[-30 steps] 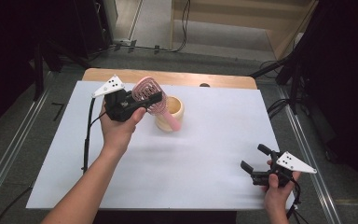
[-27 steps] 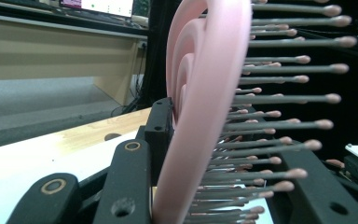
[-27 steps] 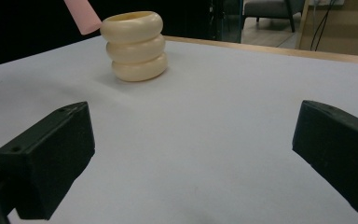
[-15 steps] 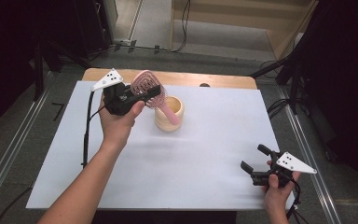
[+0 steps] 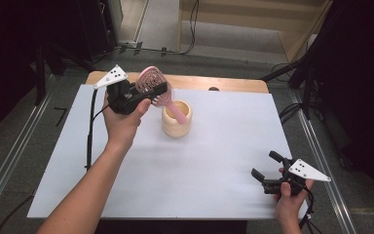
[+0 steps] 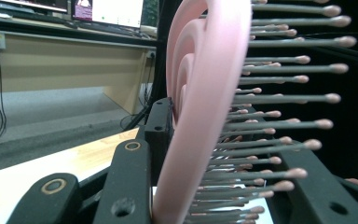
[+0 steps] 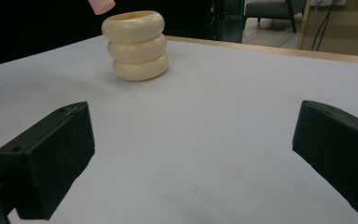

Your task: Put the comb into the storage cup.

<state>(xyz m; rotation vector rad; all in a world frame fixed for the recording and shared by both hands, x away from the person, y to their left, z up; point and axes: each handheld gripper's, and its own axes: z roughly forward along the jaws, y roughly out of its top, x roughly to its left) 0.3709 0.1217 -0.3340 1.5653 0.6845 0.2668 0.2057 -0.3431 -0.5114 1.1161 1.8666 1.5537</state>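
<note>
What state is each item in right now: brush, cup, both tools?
Brush: lifted, head clamped in the left tool, handle end over the cup's mouth.
Cup: upright on the table, untouched by either tool.
Left tool: shut on the brush head, held above the table.
Right tool: open, holding nothing, low at the table's near right edge.

The hairbrush (image 5: 152,87), upper left of the high view, looks like smooth matt pink plastic with thin grey bristles. The ringed cream holder (image 5: 177,121) beside it has a soft satin sheen. The table's white cover (image 5: 209,161) is matt; its far edge (image 5: 233,84) shows pale wood.
</note>
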